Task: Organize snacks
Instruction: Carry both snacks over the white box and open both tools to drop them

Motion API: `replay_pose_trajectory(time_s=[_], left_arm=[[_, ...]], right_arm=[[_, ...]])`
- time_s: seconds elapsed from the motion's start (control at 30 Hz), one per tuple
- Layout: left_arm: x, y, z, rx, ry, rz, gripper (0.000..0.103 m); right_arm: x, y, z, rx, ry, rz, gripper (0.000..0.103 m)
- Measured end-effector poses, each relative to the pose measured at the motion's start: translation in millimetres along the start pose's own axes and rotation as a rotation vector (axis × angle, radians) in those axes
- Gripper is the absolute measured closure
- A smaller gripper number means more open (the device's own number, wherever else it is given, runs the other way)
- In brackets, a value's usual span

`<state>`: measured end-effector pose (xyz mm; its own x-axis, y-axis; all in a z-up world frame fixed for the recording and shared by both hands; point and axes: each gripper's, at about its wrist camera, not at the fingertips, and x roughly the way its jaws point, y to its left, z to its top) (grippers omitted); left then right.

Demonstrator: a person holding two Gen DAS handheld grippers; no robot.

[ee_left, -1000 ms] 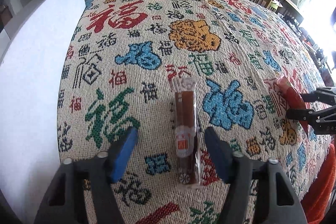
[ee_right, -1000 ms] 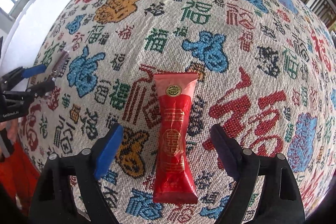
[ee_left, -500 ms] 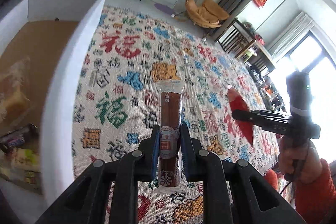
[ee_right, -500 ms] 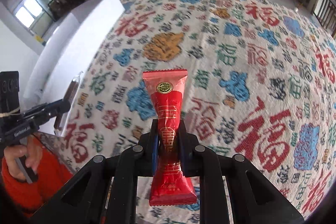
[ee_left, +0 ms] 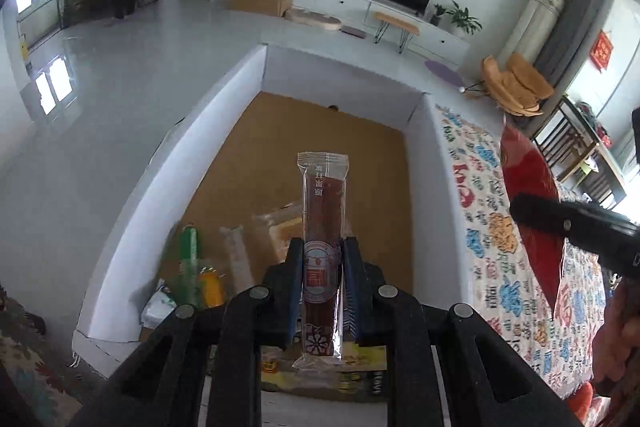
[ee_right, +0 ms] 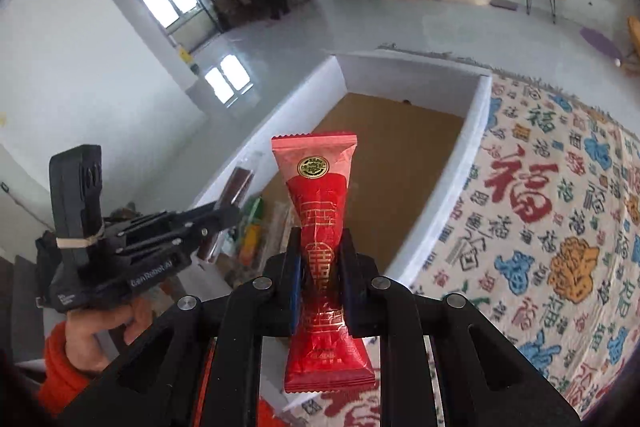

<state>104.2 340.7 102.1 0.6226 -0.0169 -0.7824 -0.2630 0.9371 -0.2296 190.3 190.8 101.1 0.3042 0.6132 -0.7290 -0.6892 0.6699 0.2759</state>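
White-walled box (ee_left: 420, 163) with a brown floor fills the left view's centre, snacks (ee_left: 200, 267) piled at seven o'clock inside. Left gripper (ee_left: 322, 279) is clamped on a brown snack stick (ee_left: 324, 211) above it. Right gripper (ee_right: 320, 279) pinches a red snack packet (ee_right: 320, 195) over the patterned cloth's (ee_right: 540, 227) edge.

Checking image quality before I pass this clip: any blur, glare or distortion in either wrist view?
Left wrist: strong fisheye bend, blown-out windows, red packet smeared at the right edge, brown snack bar sharp. Right wrist: same bend, dark corner vignette, bright window reflections on the floor, red packet crisp.
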Motion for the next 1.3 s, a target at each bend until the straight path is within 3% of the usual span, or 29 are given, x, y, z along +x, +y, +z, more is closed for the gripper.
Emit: replay_pose_trajectory(time_s=[0.07, 0.1, 0.13, 0.17, 0.2, 0.23, 0.33, 0.47, 0.5, 0.6, 0.73, 0.8, 0.93, 1.1, 1.23, 1.3], left_arm=[[12.8, 9.5, -10.0, 0.001, 0.014, 0.038, 0.079], [17.7, 12.1, -14.2, 0.001, 0.02, 0.053, 0.066], [21.7, 14.3, -19.0, 0.0, 0.022, 0.075, 0.046], [23.5, 15.3, -23.5, 0.004, 0.015, 0.093, 0.036], [24.3, 13.3, -27.6, 0.012, 0.001, 0.103, 0.022], [26.0, 10.4, -30.3, 0.025, -0.018, 0.113, 0.017], [26.4, -0.1, -32.8, 0.044, -0.039, 0.159, 0.015], [17.1, -12.2, -31.6, 0.03, -0.074, 0.158, 0.008], [15.2, -11.6, -32.4, 0.015, -0.068, 0.154, 0.003], [8.9, -18.3, -28.0, 0.011, -0.026, 0.156, 0.003], [-0.8, -27.6, -30.2, 0.043, -0.056, 0.306, 0.003], [-4.7, -26.1, -32.7, 0.021, -0.061, 0.338, 0.003], [-8.1, -8.3, -33.4, -0.054, -0.035, 0.278, 0.003], [-6.3, -2.0, -35.6, -0.015, -0.006, 0.315, 0.003], [-6.0, 10.6, -40.8, -0.066, 0.01, 0.263, 0.003], [-6.5, 13.8, -41.4, -0.072, 0.011, 0.275, 0.003]], right_arm=[[27.6, 10.3, 8.4, -0.039, -0.002, -0.056, 0.083], [42.0, 11.9, 9.3, -0.052, 0.004, -0.081, 0.076], [53.5, 11.0, 8.0, -0.055, 0.02, -0.09, 0.068], [62.0, 6.6, 6.5, -0.052, 0.042, -0.099, 0.042], [67.9, 3.2, 4.3, -0.046, 0.058, -0.116, 0.034], [68.4, -1.1, 0.1, -0.041, 0.061, -0.129, 0.034], [58.4, -6.1, -10.5, -0.058, 0.062, -0.143, 0.034], [34.6, -5.2, -11.3, -0.085, 0.032, -0.173, 0.031], [28.2, -5.5, -10.9, -0.086, 0.024, -0.182, 0.026], [14.6, -8.5, -7.9, -0.068, 0.017, -0.211, 0.023], [9.1, -15.5, -3.2, -0.021, 0.057, -0.223, 0.023], [9.5, -13.8, -1.2, -0.027, 0.081, -0.234, 0.023], [12.9, -6.3, -0.7, -0.035, 0.117, -0.24, 0.023], [18.2, 14.2, -2.7, -0.068, 0.144, -0.216, 0.023], [25.9, 30.4, -7.2, -0.108, 0.172, -0.213, 0.023], [28.3, 37.0, -8.9, -0.125, 0.18, -0.21, 0.023]])
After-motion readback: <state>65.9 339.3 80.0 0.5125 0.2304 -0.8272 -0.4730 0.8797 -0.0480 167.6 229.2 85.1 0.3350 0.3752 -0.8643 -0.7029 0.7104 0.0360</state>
